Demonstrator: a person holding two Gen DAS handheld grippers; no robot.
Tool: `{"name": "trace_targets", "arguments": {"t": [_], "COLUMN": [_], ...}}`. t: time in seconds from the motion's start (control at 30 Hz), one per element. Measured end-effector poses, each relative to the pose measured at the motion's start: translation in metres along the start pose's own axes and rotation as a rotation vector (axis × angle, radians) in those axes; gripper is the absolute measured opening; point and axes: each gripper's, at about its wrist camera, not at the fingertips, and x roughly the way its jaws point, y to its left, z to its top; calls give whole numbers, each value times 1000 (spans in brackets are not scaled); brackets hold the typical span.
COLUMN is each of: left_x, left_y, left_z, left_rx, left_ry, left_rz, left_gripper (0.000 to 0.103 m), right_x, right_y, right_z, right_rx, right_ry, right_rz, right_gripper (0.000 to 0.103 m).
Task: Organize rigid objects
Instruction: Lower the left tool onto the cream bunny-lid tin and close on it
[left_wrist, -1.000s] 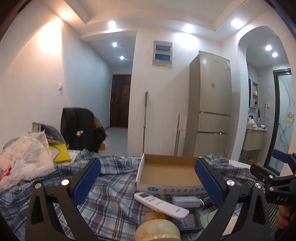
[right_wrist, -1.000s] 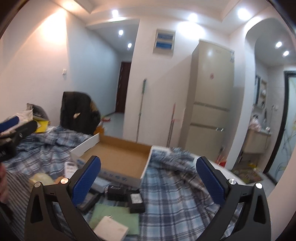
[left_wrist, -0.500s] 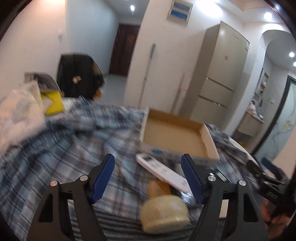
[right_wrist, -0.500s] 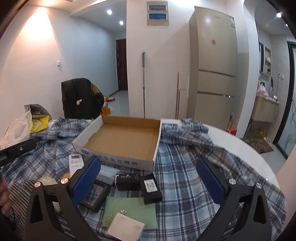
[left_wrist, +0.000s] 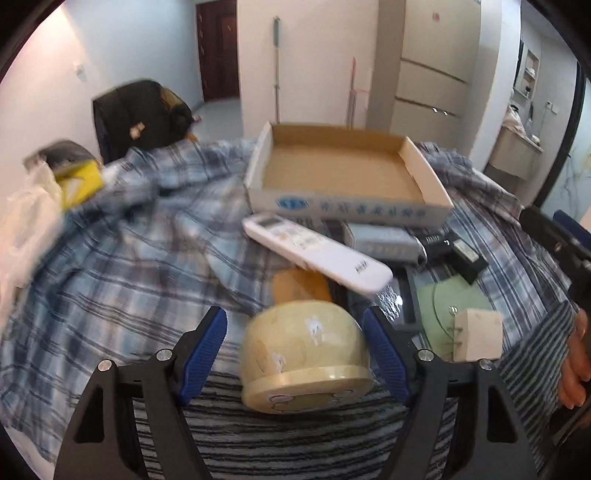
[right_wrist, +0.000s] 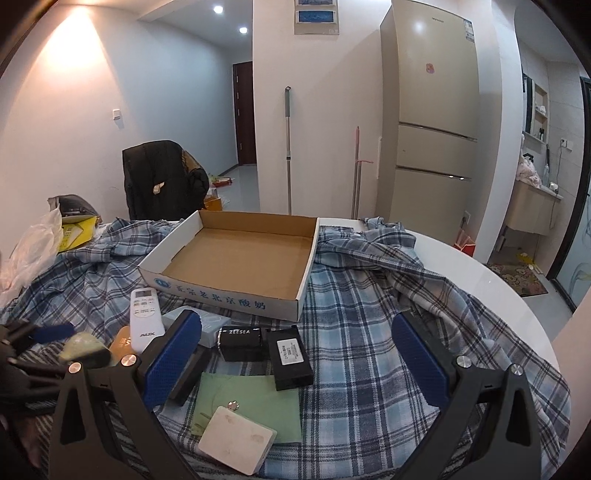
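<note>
1. Our left gripper (left_wrist: 295, 345) sits low over a cream bowl (left_wrist: 304, 352) lying upside down on the striped cloth. The bowl is between the blue pads, with gaps on both sides, and the jaws are opening a little. Nothing is held.
2. Our right gripper (right_wrist: 295, 360) hangs wide and empty over the plaid cloth (right_wrist: 362, 314).
3. The cardboard box (right_wrist: 229, 295) at the back is empty. The white remote (left_wrist: 314, 251), two black boxes (right_wrist: 266, 350), a white block (right_wrist: 236, 439) and a green sheet (right_wrist: 255, 398) lie loose in front of it.
4. Risk: the bowl's wall is rounded and smooth. Pads closing too high on the dome could squeeze it out.
5. Risk: soft, wrinkled cloth under it may bunch into the jaws.
6. Risk: the remote's end lies near the bowl, so a sloppy lift could knock it.
</note>
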Motion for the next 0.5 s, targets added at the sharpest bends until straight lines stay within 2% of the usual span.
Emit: {"name": "trace_targets", "arguments": {"t": [0.13, 0.2, 0.37, 0.4, 0.43, 0.5], "left_x": [5, 9, 28, 29, 27, 20], "left_y": [2, 2, 3, 2, 2, 4], "left_z": [-2, -2, -6, -5, -5, -4], "left_rx": [-16, -14, -23, -22, -24, -37], "left_ry": [14, 24, 102, 98, 86, 55], "left_rz": [7, 21, -1, 0, 1, -2], "left_gripper": [79, 83, 83, 83, 78, 77], "right_x": [-3, -6, -7, -7, -8, -9], "right_y": [4, 7, 9, 9, 8, 7], "right_z": [-1, -2, -2, -2, -1, -1], "right_rx": [-20, -31, -46, -42, -40, -38], "right_ry": [-4, -13, -21, -21, -22, -28], "right_rz": [10, 7, -9, -8, -8, -14], "right_gripper": [103, 103, 103, 103, 103, 103]}}
